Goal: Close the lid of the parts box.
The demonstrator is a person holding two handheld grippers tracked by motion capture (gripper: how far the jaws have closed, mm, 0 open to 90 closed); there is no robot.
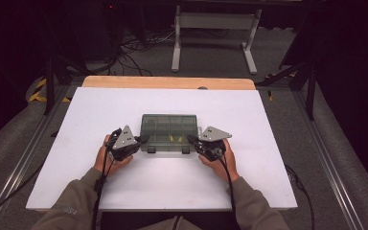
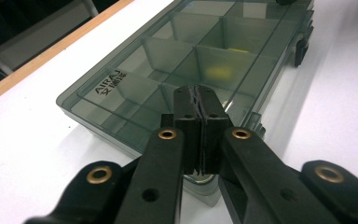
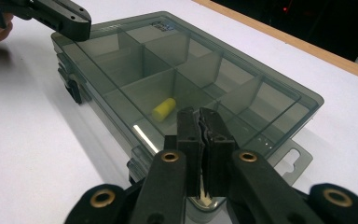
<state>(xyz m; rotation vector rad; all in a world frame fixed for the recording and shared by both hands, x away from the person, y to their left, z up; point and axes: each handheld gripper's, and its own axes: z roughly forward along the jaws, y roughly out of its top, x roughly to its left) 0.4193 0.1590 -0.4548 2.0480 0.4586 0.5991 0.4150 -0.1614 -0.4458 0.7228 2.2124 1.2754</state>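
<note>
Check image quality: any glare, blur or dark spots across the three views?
High view: surroundings near black, white table bright. Right gripper view: glare streak on the organizer box lid, near jaws soft. Left gripper view: box far end blurred.

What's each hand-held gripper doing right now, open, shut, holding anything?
Left hand-held gripper: shut, nothing between its jaws, over the compartment box.
Right hand-held gripper: shut, empty, at the box's other end.

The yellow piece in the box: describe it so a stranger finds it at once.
On the white table lies a smoky see-through box with dividers, lid shut. In a middle compartment near the front edge lies a small yellow cylinder, the only bright thing among grey, bare-looking compartments.
</note>
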